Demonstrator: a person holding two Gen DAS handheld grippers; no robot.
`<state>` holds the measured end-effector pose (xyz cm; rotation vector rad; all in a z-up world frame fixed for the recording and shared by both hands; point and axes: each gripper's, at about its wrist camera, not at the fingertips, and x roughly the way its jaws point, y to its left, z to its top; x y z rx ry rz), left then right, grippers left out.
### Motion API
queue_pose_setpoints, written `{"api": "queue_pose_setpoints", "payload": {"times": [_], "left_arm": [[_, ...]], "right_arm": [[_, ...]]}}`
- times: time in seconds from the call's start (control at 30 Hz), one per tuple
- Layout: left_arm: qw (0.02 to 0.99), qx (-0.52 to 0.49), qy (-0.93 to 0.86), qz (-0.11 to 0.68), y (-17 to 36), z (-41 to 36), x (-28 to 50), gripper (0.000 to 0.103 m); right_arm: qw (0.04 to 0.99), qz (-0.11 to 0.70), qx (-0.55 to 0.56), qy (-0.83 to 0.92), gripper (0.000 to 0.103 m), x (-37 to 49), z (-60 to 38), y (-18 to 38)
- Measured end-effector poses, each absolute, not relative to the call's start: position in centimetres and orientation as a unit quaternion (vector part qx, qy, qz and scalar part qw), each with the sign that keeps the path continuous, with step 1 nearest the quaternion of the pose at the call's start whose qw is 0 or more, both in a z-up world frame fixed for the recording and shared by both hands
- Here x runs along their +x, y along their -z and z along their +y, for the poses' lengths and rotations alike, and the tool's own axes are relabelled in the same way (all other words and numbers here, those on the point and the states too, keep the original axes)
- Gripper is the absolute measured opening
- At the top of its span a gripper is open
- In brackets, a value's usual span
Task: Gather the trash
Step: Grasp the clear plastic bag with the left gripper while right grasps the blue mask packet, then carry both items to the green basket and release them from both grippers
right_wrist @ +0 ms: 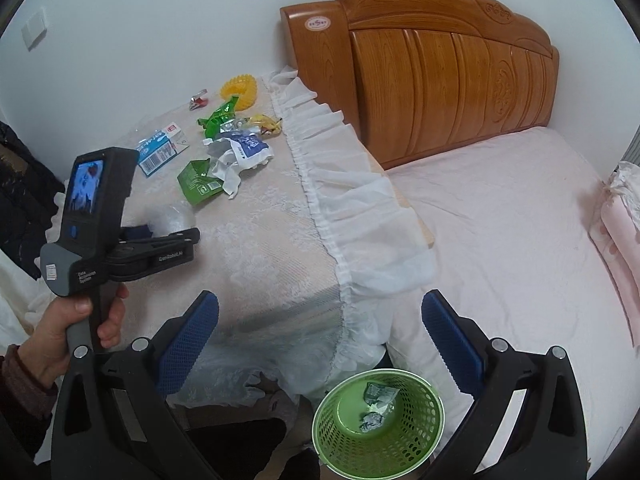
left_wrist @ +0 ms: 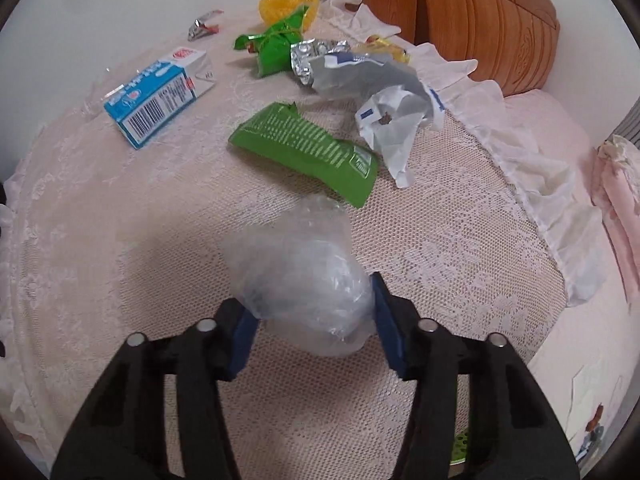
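Left gripper (left_wrist: 310,322) jaws clamped on clear wrap (left_wrist: 304,280) above the bench (left_wrist: 460,240). Right gripper (right_wrist: 320,336) jaws stood apart, empty. Pickup step likely; next, carry to green bin (right_wrist: 340,440).

Crumpled clear plastic wrap (left_wrist: 304,280) sits between the left gripper (left_wrist: 312,320) fingers; further wrappers (left_wrist: 308,148) lie scattered on the table.

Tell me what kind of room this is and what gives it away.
Most likely a home bedroom. A carved wooden headboard stands against the wall behind a mattress with a pale pink sheet, and beside the bed a lace-covered side table holds the scattered wrappers.
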<state>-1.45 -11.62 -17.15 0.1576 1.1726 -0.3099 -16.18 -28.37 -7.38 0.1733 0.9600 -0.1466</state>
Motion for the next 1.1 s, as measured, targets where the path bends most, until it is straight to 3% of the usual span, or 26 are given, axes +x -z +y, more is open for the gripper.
{"api": "queue_pose_setpoints", "payload": {"times": [0.17, 0.57, 0.63, 0.7, 0.8, 0.97, 1.1], "left_arm": [[0.833, 0.057, 0.154, 0.529, 15.4, -9.7, -1.1, 0.038], [0.855, 0.049, 0.141, 0.496, 11.2, -4.6, -0.3, 0.038], [0.858, 0.050, 0.134, 0.494, 11.1, -4.0, -0.3, 0.038], [0.859, 0.053, 0.130, 0.493, 11.1, -3.6, -0.4, 0.038], [0.861, 0.055, 0.125, 0.490, 11.0, -3.0, -0.6, 0.038], [0.864, 0.061, 0.133, 0.481, 10.2, -3.0, -1.3, 0.038], [0.869, 0.086, 0.162, 0.460, 8.8, -4.7, -3.0, 0.038]], "right_arm": [[0.884, 0.459, 0.079, 0.044, 0.101, -11.4, -27.5, 7.2], [0.857, 0.515, 0.017, -0.033, 0.101, 6.7, -24.0, 12.2], [0.842, 0.539, 0.004, -0.032, 0.097, 8.2, -23.6, 14.2], [0.831, 0.555, 0.012, -0.033, 0.074, 8.8, -23.6, 15.4], [0.831, 0.554, 0.038, -0.030, 0.056, 8.7, -24.2, 15.3], [0.847, 0.527, 0.061, -0.031, 0.048, 7.2, -24.6, 12.7], [0.869, 0.483, 0.102, -0.039, 0.048, 3.3, -26.2, 8.6]]}}
